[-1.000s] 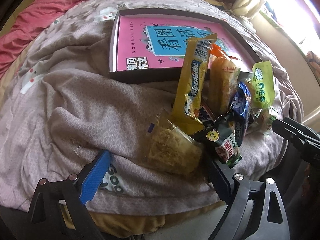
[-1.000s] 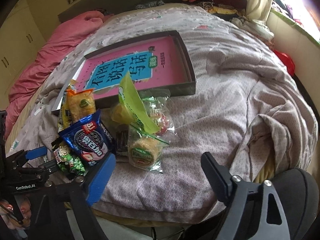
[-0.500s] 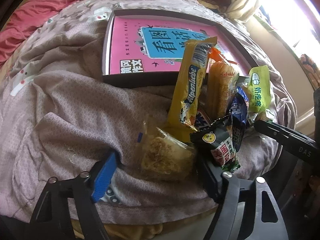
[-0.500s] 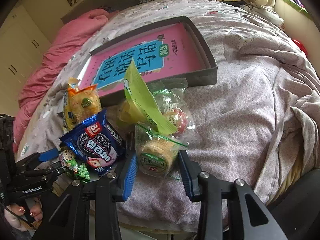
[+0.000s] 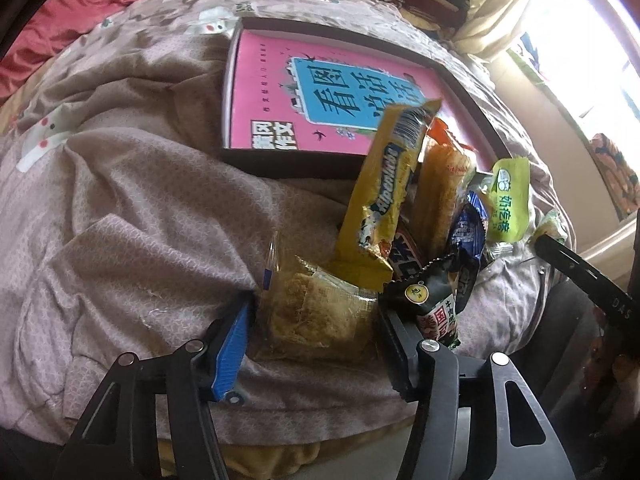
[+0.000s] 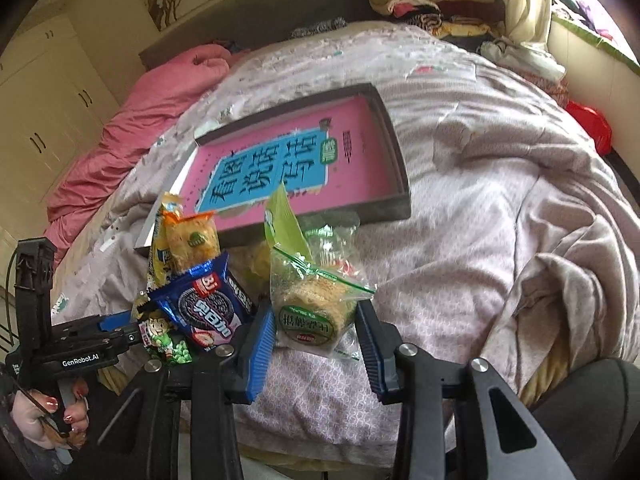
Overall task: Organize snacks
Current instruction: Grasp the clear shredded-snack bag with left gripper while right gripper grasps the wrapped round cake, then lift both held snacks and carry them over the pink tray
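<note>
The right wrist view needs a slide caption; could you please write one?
Right tool clamped on a bagged rice cake beside a snack pile, tray behind.

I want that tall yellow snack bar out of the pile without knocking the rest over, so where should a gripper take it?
Grip the yellow bar near its free top end, closing across its narrow width. It leans upright against the orange packet, its base buried.

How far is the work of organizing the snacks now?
Done: nothing yet; the tray holds only a pink book. In hand: the right gripper is shut on a clear packet of rice cake; the left gripper is closing around a clear packet of floss cake. Left: the other snacks, such as the blue cookie pack, lie piled on the bedcover.
</note>
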Tool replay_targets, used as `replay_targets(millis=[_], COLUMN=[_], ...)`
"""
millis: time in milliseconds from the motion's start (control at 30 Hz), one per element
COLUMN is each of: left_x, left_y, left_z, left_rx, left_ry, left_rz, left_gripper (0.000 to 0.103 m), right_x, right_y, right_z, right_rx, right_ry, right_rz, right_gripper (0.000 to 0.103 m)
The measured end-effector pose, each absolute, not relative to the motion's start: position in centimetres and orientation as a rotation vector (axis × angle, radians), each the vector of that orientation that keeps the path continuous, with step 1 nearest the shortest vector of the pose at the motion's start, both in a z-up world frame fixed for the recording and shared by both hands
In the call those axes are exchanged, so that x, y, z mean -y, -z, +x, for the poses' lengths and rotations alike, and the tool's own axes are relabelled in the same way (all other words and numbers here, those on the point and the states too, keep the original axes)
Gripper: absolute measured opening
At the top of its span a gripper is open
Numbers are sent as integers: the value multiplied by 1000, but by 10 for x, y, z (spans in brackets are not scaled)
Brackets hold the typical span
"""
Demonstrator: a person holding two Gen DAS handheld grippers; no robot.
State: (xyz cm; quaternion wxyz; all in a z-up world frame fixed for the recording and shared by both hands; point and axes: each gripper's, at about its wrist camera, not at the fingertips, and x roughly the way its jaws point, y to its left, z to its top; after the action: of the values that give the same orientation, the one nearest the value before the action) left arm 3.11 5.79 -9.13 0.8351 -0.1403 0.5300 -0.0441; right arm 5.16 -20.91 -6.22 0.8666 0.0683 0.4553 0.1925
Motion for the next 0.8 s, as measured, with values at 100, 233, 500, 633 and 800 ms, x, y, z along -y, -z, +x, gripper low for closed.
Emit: replay_targets(millis=[100, 233, 500, 633, 800], left_x=[-66, -82, -96, -96, -101], left_y=[88, 79, 74, 61, 46], left_z=[28, 24, 18, 14, 11], left_rx=[-1115, -1087, -1078, -1047, -1001], left_ry=[68, 36, 15, 21, 21], left_rz=[-313, -346, -367, -361, -377], left_gripper=[60, 52, 51, 51, 51], right_x=[209, 208, 206, 206, 208], right_y=[58, 55, 50, 43, 34], right_z=[51, 48, 47, 45, 41], right_rx=[-933, -915, -886, -855, -817], right_ry=[-409, -420, -430, -437, -444], right_rz=[136, 130, 129, 131, 125], right_gripper=[40, 40, 40, 40, 40])
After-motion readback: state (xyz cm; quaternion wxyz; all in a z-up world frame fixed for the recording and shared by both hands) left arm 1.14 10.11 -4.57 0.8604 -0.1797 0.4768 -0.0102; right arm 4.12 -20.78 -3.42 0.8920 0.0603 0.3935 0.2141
